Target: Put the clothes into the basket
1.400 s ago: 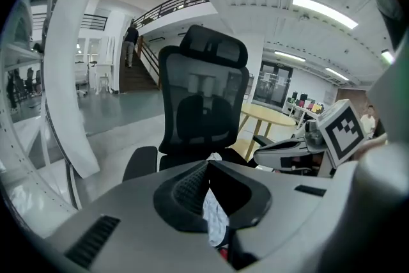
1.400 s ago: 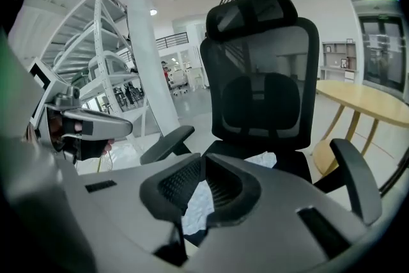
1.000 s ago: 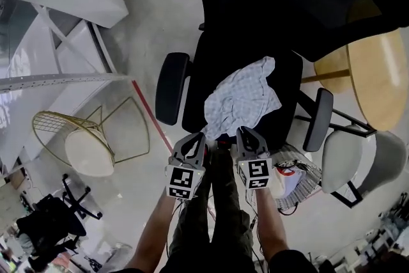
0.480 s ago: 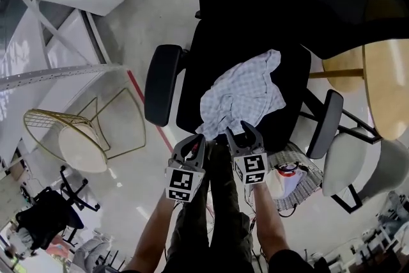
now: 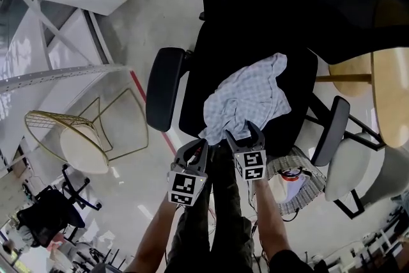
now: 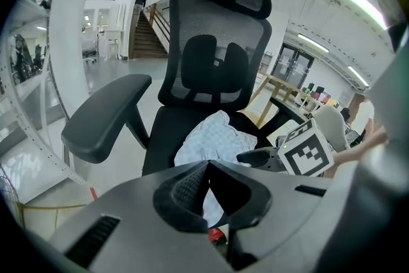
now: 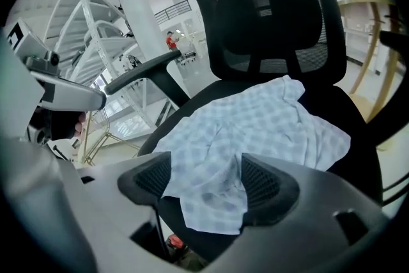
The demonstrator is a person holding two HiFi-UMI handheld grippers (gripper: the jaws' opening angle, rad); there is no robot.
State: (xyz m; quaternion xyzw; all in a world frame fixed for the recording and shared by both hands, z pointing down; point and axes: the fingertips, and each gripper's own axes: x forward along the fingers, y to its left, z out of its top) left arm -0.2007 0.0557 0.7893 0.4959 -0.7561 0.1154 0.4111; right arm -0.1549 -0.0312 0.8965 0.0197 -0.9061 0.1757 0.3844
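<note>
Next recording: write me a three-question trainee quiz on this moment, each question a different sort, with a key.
1. True or false: the checked cloth lies on the seat of the office chair.
2. The jaws of the right gripper are: A) shut on the cloth B) open around the cloth's front edge C) shut, empty.
3. Fill in: the wicker basket stands on the ____ beside the chair.
Key: 1 true. 2 B; they have just been opening. 3 floor.
</note>
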